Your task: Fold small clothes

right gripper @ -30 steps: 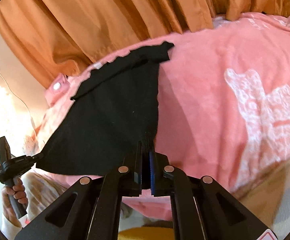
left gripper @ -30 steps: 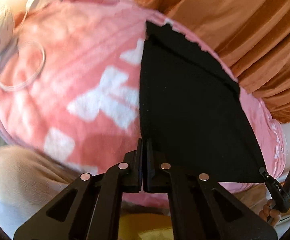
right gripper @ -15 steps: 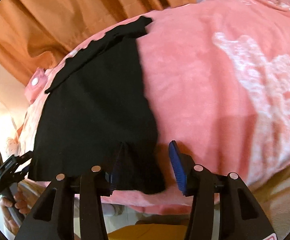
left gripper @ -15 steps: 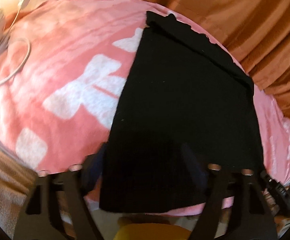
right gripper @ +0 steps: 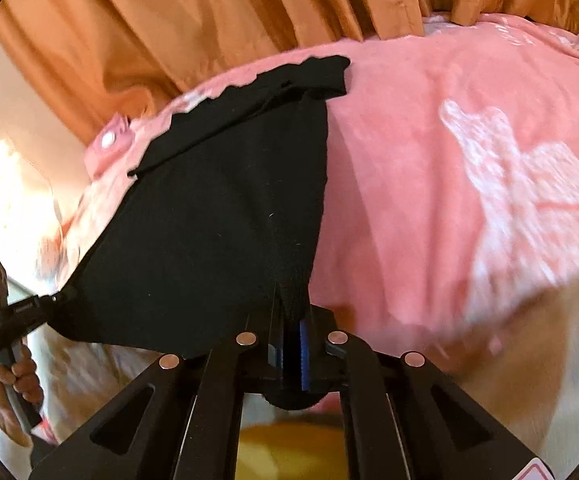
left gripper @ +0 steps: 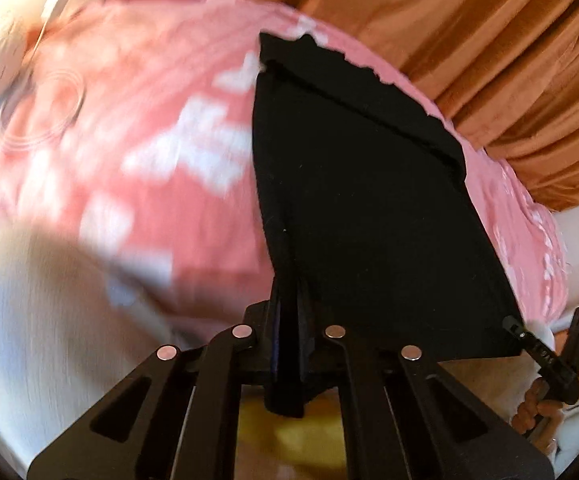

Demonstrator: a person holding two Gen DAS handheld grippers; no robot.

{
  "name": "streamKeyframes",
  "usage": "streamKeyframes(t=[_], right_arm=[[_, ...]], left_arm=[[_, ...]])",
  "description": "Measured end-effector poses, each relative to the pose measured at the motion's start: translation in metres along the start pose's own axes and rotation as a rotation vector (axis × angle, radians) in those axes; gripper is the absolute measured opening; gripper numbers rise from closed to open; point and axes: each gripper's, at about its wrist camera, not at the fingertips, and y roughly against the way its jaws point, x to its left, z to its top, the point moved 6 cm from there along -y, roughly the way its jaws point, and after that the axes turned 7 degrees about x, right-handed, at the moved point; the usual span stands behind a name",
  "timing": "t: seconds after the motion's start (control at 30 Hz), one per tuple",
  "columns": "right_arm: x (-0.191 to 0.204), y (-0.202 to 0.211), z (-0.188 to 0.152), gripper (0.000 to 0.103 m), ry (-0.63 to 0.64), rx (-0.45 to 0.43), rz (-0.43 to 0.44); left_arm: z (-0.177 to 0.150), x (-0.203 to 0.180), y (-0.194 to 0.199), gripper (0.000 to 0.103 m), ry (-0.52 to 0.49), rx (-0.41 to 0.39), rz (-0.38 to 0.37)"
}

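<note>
**Both claws clamped on the near corners of the black cloth**

The left gripper (left gripper: 289,320) has its jaws pressed together on the near left corner of the black cloth (left gripper: 369,208); a bunch of the fabric hangs down between the fingers and out below them. Its jaws have just been closing, with the cloth between them. The right gripper (right gripper: 289,320) is clamped the same way on the near right corner of the cloth (right gripper: 217,220), its jaws also having just closed on the fabric. In the left view the right gripper (left gripper: 529,340) shows at the cloth's other near corner, with the person's hand (left gripper: 537,404) on its handle; in the right view the left gripper (right gripper: 49,300) pinches the opposite corner, a hand (right gripper: 13,384) below it.

The cloth stretches from the two claws away across a pink blanket (left gripper: 149,140) with white patterns, its near edge raised and taut between the grippers. Its far end lies on the blanket, with a folded band along the far edge. Beyond the blanket hangs an orange curtain (right gripper: 209,20). A white cable (left gripper: 41,116) lies coiled on the blanket's far left.
</note>
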Motion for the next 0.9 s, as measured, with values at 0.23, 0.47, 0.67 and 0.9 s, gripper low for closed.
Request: streamKeyframes(t=[0.23, 0.47, 0.67, 0.9], right_arm=[[-0.003, 0.042, -0.053, 0.005, 0.032, 0.133, 0.026], [-0.026, 0.047, 0.12, 0.005, 0.1, -0.233, 0.174], [-0.072, -0.081, 0.261, 0.007, -0.063, -0.235, 0.154], [-0.119, -0.146, 0.286, 0.014, -0.239, -0.214, 0.087]], left_arm=[[-0.013, -0.005, 0.053, 0.002, 0.064, -0.027, -0.069], [0.158, -0.057, 0.057, 0.002, -0.194, -0.321, 0.035], [0.293, -0.045, -0.067, 0.003, -0.07, -0.238, 0.061], [0.309, -0.015, -0.116, 0.033, -0.005, -0.216, 0.065]])
